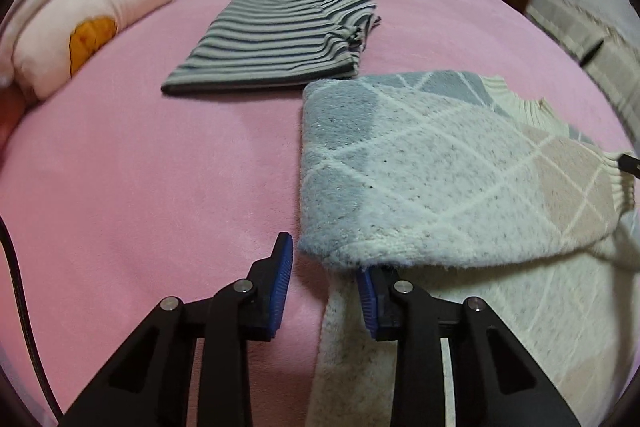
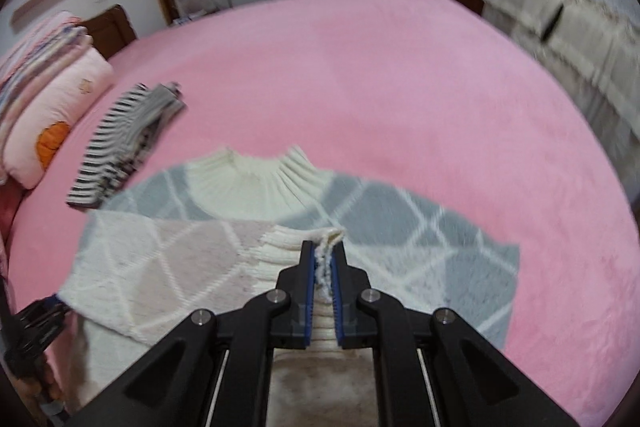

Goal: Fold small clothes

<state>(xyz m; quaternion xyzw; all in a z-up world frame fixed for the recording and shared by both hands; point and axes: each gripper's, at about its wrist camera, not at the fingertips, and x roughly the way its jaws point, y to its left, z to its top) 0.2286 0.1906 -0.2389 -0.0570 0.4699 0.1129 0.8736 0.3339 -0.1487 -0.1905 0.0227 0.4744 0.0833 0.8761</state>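
fuzzy grey-cream-pink diamond-pattern knit sweater [image 2: 400,227] lies on pink fleece bedspread [image 2: 400,87], sleeve folded across body. right gripper [image 2: 324,271] clamped on cream ribbed cuff [image 2: 280,247]. left gripper [image 1: 326,279] jaws apart at sweater's folded edge, nothing pinched. folded grey-striped garment [image 1: 276,43] at 11 o'clock from sweater; pink pillow [image 1: 80,27] beyond, 10 o'clock.

We see a fuzzy, nubby knit sweater with grey, cream and pale pink diamonds [image 2: 384,223], ribbed cream collar [image 2: 256,183]. Pink bed cover [image 1: 140,163]: matt plush. Striped folded garment [image 1: 272,39]: smooth soft cloth. Black gripper fingers [image 2: 296,291]: matt plastic, blue ribbed pads, shiny metal pins.
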